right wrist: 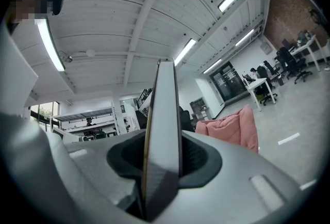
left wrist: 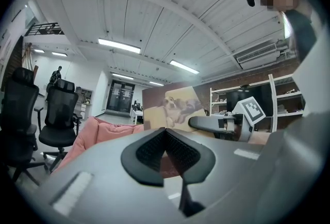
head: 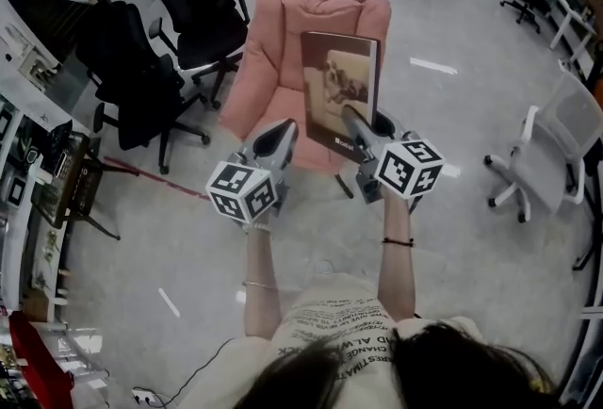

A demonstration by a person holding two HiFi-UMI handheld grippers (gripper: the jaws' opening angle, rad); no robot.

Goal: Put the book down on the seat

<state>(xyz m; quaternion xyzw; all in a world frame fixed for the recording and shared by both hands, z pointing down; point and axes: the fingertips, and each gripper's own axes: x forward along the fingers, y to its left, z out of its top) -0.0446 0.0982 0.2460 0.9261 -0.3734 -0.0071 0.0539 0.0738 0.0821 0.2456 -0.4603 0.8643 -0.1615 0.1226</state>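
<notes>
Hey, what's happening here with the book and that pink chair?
A person faces the pink armchair with tongs in each hand. The right tongs are clamped on the lower edge of a book, holding it upright in front of the chair. The left tongs are shut and empty beside it. The book is not yet down on the seat.
</notes>
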